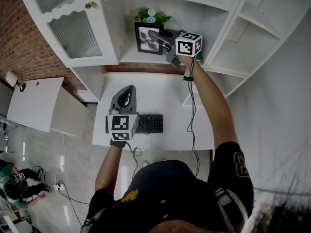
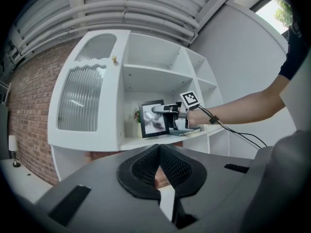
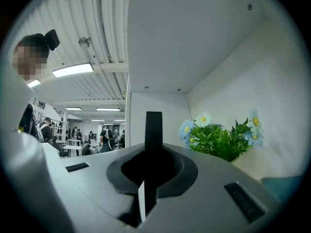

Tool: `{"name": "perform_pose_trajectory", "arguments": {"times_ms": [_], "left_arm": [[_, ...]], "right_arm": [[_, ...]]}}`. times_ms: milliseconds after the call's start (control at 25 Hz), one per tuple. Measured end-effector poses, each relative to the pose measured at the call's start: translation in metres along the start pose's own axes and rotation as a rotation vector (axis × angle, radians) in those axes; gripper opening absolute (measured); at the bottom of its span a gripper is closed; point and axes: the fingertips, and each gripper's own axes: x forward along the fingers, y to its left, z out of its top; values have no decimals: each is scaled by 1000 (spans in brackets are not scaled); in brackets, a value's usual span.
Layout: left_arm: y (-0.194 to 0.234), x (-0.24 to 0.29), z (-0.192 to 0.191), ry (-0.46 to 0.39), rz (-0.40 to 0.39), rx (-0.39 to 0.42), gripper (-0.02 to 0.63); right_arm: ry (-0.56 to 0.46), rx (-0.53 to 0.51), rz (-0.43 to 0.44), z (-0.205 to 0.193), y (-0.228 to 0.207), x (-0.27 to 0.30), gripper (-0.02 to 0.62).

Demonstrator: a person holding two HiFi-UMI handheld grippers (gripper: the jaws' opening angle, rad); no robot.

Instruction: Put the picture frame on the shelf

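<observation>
Picture frame point(image 1: 148, 39): black rectangular border, grey-and-white print inside, held upright. In the right gripper view it is seen edge-on as a thin black bar point(image 3: 153, 130).

The right hand-held gripper point(image 1: 152, 34) is clamped on the frame's edge, inside the shelf point(image 1: 146, 58) compartment. The frame's lower edge sits at board level; contact can't be confirmed.

The frame is at the compartment's left side, beside the ribbed-glass cabinet door point(image 1: 80, 33). Flowers point(image 1: 151, 16) are just behind it in the back corner. The upper board is well above the frame's top. Open board is seen to the right, up to the divider, apart from a flat teal item point(image 2: 184, 131) under the gripper.

The left hand-held gripper point(image 1: 127, 89) is closed and empty, held level over the table point(image 1: 170, 106) near the keyboard point(image 1: 146, 124).
</observation>
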Motion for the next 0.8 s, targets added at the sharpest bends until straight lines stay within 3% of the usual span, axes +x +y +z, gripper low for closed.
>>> {"name": "perform_pose_trajectory", "arguments": {"times_ms": [800], "left_arm": [[-1,0,-7,9,6,1,18]], "right_arm": [[53,23,52,-12,-12,3,15]]}}
